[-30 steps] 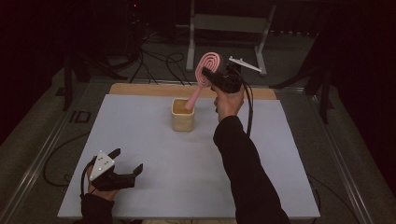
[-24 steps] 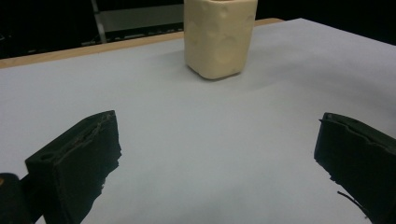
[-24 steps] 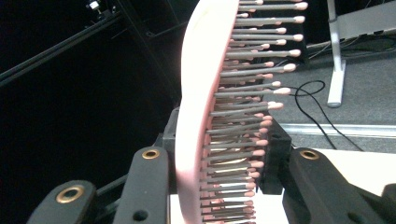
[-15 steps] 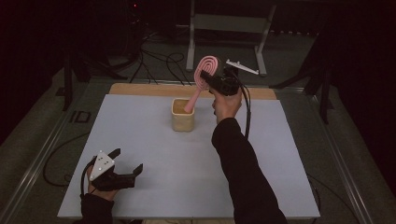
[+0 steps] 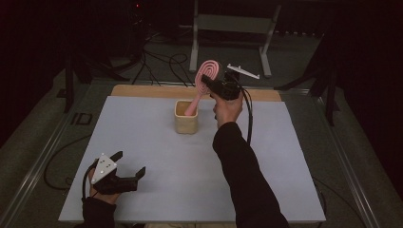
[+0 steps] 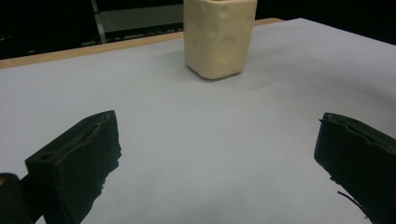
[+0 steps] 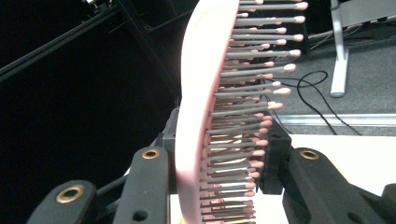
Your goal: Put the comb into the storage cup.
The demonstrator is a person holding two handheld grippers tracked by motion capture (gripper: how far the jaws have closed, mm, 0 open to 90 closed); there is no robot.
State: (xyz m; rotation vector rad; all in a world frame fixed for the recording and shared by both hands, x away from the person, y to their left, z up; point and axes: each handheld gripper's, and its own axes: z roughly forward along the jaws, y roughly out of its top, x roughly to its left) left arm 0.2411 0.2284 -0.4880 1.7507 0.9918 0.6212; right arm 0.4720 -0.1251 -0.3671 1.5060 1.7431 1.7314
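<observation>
A pink hairbrush (image 5: 208, 76) leans with its handle inside a cream cup (image 5: 186, 117) at the table's far middle. My right gripper (image 5: 213, 86) is shut on the brush head above and right of the cup. In the right gripper view the pink hairbrush (image 7: 201, 116) stands edge-on between the jaws of my right gripper (image 7: 224, 154), bristles pointing right. My left gripper (image 5: 130, 162) rests open at the near left of the table, holding nothing. In the left gripper view, the jaws of my left gripper (image 6: 217, 158) stand wide apart, with the dimpled cup (image 6: 219, 37) ahead.
The pale grey table top (image 5: 142, 133) has a wooden strip (image 5: 142, 90) along its far edge. Behind the table stand a metal frame (image 5: 228, 28) and cables (image 5: 161, 61) on the floor. A black cable (image 5: 249, 118) trails from the right gripper.
My right gripper and the hairbrush have dropped slightly and shifted left toward the cup. The left gripper has not moved.
</observation>
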